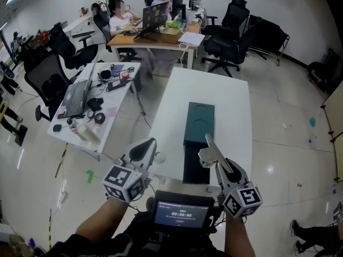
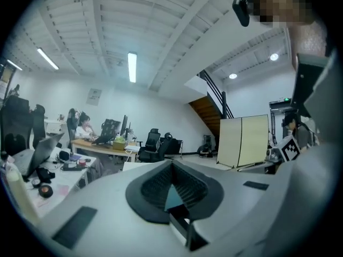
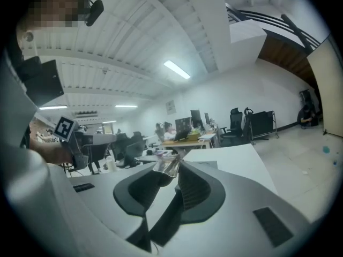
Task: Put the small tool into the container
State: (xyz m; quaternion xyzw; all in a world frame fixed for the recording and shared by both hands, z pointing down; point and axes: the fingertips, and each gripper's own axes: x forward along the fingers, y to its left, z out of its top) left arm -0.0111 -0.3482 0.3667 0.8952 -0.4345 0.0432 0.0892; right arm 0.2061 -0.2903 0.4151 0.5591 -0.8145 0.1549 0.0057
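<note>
bright open office seen steeply from above, with a pale glossy floor point(image 1: 278, 116). in the middle, a long white table point(image 1: 228, 106). to its left, a cluttered white desk point(image 1: 120, 90) with an open laptop point(image 1: 75, 98). at the far end, a wooden desk point(image 1: 155, 40) with monitors and seated people, and black office chairs point(image 1: 228, 39) to its right. lying lengthwise on the near half of the table, a dark green container point(image 1: 200, 123), box-shaped, with a darker section at its near end. at the bottom edge, two bare forearms, each holding a gripper with a marker cube. left gripper point(image 1: 146, 148) over the near left corner of the table, well to the left of the container, fingers closed tip to tip with nothing between them. right gripper point(image 1: 208, 146) in line with the near end of the container, fingers narrow, pinching the small tool point(image 3: 168, 165) at their very tips. small tool a shiny sliver, too small to make out further, held in the air and not in the container.
</note>
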